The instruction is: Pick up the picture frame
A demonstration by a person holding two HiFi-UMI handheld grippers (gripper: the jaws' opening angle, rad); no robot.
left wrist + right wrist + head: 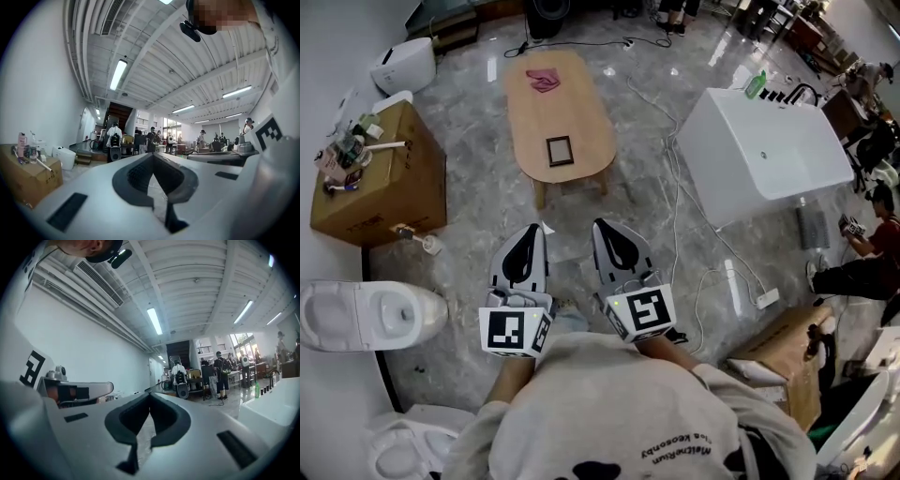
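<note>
A small dark picture frame [560,150] lies flat on the near end of an oval wooden coffee table [581,117]. Both grippers hover over the marble floor, well short of the table. My left gripper [541,226] is shut with nothing in it, its tips pointing at the table. My right gripper [597,224] is beside it, also shut and empty. In the left gripper view the left gripper [152,155] has its jaws together; in the right gripper view the right gripper [149,394] shows the same. Neither gripper view shows the frame.
A pink cloth [544,81] lies at the table's far end. A cardboard box [389,178] and a toilet [366,314] stand at the left. A white bathtub [769,155] is at the right, with cables [689,225] across the floor. People stand far off.
</note>
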